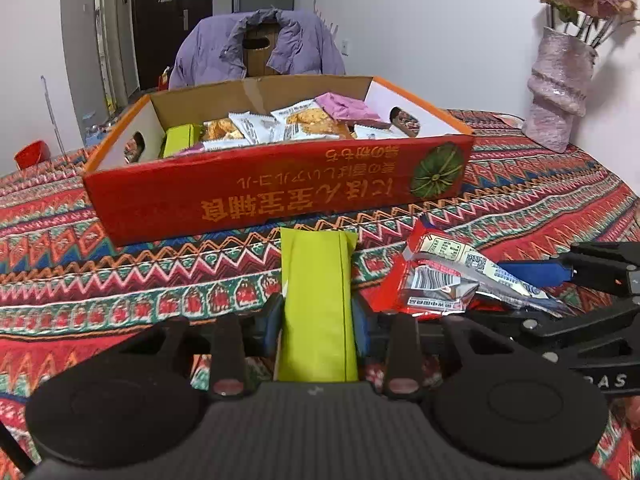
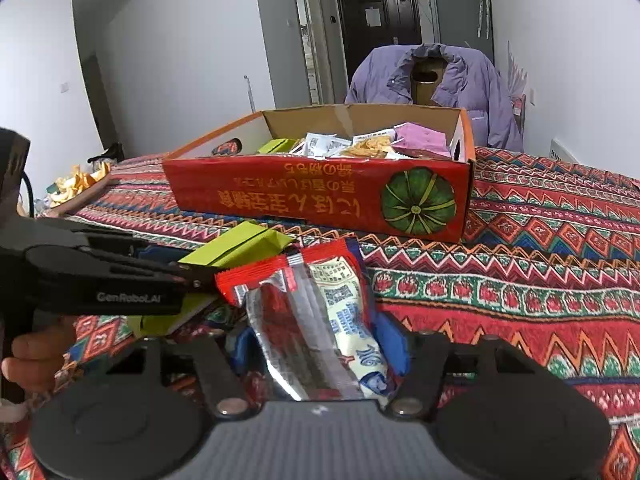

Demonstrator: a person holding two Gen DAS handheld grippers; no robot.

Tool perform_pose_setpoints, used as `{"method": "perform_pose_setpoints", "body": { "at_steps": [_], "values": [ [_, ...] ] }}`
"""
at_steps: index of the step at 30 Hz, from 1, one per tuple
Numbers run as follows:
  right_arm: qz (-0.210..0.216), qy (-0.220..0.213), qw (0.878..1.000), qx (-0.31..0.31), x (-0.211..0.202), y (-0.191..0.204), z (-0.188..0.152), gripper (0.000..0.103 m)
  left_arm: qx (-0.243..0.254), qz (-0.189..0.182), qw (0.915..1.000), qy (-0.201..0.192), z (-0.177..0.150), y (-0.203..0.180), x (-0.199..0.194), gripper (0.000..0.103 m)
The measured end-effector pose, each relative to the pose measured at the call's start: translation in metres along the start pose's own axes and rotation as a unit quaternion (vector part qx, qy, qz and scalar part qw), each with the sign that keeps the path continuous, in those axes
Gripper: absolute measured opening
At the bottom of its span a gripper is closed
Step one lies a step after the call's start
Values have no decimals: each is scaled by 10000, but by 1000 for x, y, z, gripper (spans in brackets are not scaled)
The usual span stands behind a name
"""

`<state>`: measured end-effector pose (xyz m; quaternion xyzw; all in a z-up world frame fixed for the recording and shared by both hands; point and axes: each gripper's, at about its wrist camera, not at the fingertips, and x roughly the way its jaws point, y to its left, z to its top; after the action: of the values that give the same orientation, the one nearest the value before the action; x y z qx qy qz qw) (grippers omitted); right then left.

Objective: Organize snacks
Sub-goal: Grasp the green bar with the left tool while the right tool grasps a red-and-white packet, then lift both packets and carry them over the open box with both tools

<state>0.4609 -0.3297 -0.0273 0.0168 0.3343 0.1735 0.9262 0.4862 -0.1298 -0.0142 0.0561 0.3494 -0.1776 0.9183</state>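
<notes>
Left gripper [image 1: 319, 316] at bottom centre of its view, blue pads clamped on both sides of a lime-green snack packet [image 1: 316, 300] lying on the patterned tablecloth [image 1: 120, 272]. Right gripper [image 2: 320, 344], bottom centre of its own view, pinches a red-and-silver snack packet [image 2: 308, 312] just beside the green one. Above both, mid-frame: red cardboard box [image 1: 276, 196], open-topped, already holding assorted snack packs [image 1: 280, 126]. Purple jacket [image 1: 256, 48] on a chair behind, vase [image 1: 560, 92] upper right.

Lime-green packet [image 1: 318, 304]: flat, lengthwise, lower centre of left view. Red/silver snack packet [image 2: 316, 316]: crinkled, lower centre of right view. Red cardboard box [image 1: 276, 192], open, snacks inside, mid-frame behind both.
</notes>
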Motion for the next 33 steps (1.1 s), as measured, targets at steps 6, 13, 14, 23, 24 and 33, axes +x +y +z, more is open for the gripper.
{"method": "perform_pose_setpoints", "body": {
  "at_steps": [6, 13, 14, 23, 24, 33],
  "values": [
    [-145, -51, 9999, 54, -38, 15, -14, 56, -69, 235, 9993, -292, -18, 1, -66, 36],
    [-245, -336, 9990, -148, -113, 66, -44, 56, -651, 477, 9961, -361, -72, 13, -158, 36],
    [-224, -375, 9990, -113, -124, 73, -51, 56, -722, 540, 9951, -396, -80, 14, -170, 36],
    [-281, -465, 9979, -364, -181, 119, -89, 56, -789, 1017, 9886, -780, -132, 4, -250, 36],
    [-290, -501, 9975, -396, -185, 123, -92, 56, -818, 1015, 9882, -800, -134, 2, -253, 36],
    [-277, -719, 9963, -368, -216, 138, -105, 56, -904, 1057, 9853, -990, -152, -2, -286, 37]
  ]
}}
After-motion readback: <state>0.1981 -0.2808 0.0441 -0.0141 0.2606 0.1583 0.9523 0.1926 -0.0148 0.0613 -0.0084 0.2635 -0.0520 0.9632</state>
